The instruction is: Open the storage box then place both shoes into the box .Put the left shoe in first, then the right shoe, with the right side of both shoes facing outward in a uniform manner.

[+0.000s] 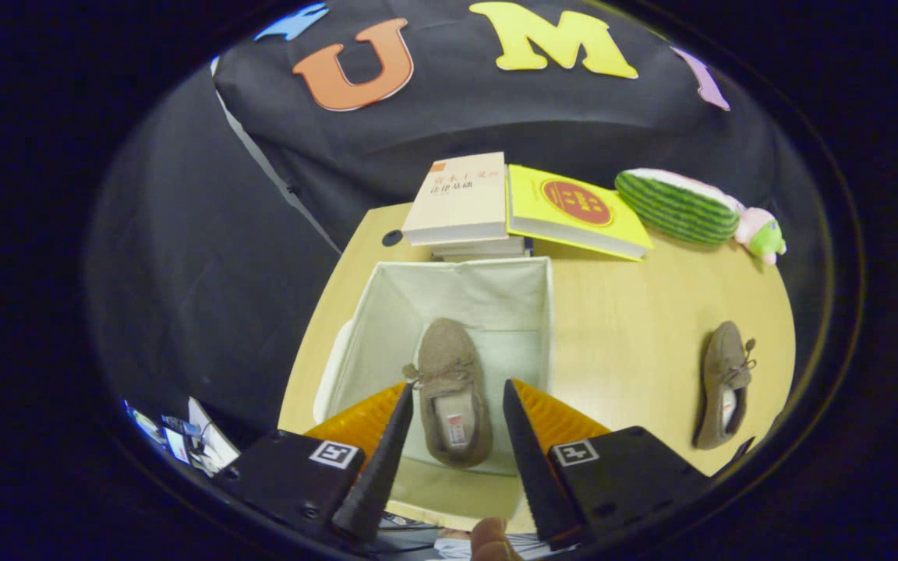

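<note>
Wooden table (620,312), pale and smooth, set against the booth's dark cloth wall. At its far edge, a stack of books (461,204) with a cream cover on top; a yellow book (574,212) lies just beside it, one edge propped on the stack, tilted. Further right, a plush toy (687,209) shaped like a watermelon slice, striped green, with a pink and green bit at its end. A small dark round hole (392,238) in the table left of the books.

Box (531,300): open, square, soft white fabric walls, standing just in front of the books. Its lid (332,374) appears to lean at the left outer wall, only an edge showing. Inside, one shoe (449,374) lies flat on the bottom, sole down, toe pointing away toward the books, heel nearest the gripper. Brown suede-like moccasin, lace bow across the top, pale lining with a small label inside.

Second shoe (722,382), same kind, rests on the bare table well right of the box, tipped on its side, toe away.

Gripper (457,405) hovers above the box's near wall, fingers spread apart and holding nothing; the boxed shoe's heel shows between them. Nothing blocks the way to the second shoe. A fingertip (492,538) shows below the fingers.
</note>
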The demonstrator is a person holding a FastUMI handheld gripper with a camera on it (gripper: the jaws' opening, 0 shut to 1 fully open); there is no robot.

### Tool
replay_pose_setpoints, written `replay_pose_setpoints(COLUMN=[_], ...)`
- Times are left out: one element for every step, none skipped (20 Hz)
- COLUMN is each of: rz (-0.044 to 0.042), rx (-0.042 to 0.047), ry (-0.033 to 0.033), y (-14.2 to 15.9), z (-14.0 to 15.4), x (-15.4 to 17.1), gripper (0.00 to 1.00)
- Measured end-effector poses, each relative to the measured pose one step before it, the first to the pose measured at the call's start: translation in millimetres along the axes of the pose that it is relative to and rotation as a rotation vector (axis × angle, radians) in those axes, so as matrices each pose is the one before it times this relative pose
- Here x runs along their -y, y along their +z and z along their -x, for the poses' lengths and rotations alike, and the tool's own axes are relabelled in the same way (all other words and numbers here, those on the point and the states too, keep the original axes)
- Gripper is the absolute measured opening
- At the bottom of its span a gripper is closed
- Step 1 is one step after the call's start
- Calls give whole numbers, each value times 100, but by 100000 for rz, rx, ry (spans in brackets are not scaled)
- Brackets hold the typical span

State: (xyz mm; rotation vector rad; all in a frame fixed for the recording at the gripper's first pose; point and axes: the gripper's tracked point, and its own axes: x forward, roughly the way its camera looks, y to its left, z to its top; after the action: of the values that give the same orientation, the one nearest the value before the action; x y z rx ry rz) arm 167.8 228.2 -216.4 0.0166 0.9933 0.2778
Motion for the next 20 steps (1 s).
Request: replay_pose_setpoints(rz=[2318, 1741, 923, -64, -1011, -793, -984, -1297, -1324, -1201, -809, -875, -777, -583, -1476, -1454, -730, 293, 510, 228], rx=[101, 61, 1310, 674, -633, -1311, -718, 399, 332, 26, -898, -1374, -1073, -71, 728, -111, -853, -1327, -1351, -1463], ry=[-2014, -2866, -3134, -2790, 77, 437, -491, -766, -779, -435, -391, -191, -489, -1072, -1897, -1337, -733, -984, -1073, -2014], y=[-125, -163, 35, 31, -287, -424, -236, -12, -177, -172, -562, -626, -547, -378, -305, -568, -669, -563, -610, -482], z=[1153, 876, 860, 748, 597, 505, 348, 351, 140, 79, -175, -93, -183, -202, -245, -260, -462, -606, -679, -613], x=[1253, 1301, 1592, 1574, 1019, 1071, 1506, 1448, 1581, 1426, 1551, 1516, 1636, 1731, 1966, 1665, 1495, 1492, 1479, 1700], gripper=[88, 99, 100, 99, 99, 98, 98, 98, 98, 98, 98, 98, 98, 97, 97, 97, 97, 97, 97, 97])
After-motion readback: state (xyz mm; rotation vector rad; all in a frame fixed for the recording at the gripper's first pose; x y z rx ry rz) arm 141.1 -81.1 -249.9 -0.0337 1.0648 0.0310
